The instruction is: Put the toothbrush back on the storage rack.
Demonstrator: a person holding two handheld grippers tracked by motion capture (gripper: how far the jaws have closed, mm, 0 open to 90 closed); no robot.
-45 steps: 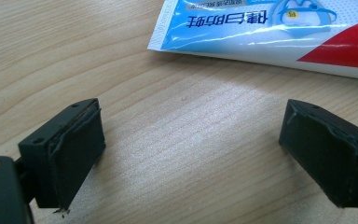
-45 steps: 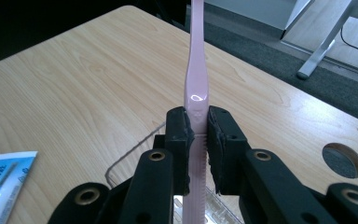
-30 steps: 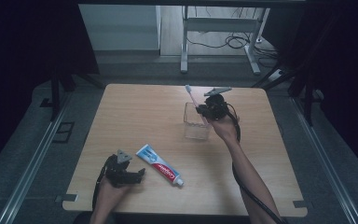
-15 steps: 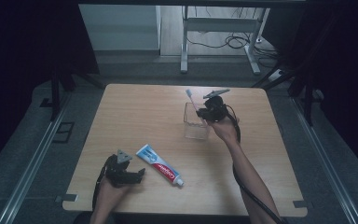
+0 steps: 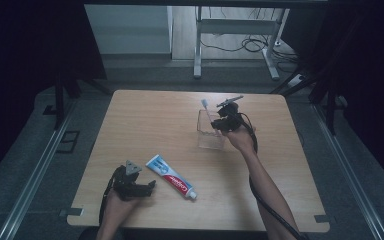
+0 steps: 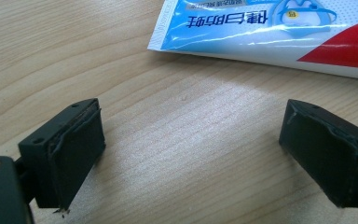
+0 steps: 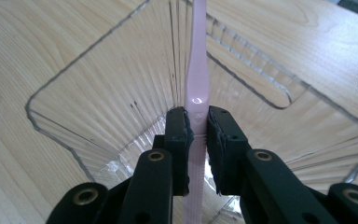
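Right tongs (image 7: 196, 126) pinch toothbrush (image 7: 196, 88) over cup (image 7: 93, 121).

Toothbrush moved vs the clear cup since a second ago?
Yes. The toothbrush, pinched by the right gripper, has swung from lying beyond the clear cup to standing upright in it.

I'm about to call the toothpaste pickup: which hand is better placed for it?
Left. The left gripper sits beside the toothpaste, jaws wide open and empty. The right gripper is clamped on the pink toothbrush over the clear cup, across the table.
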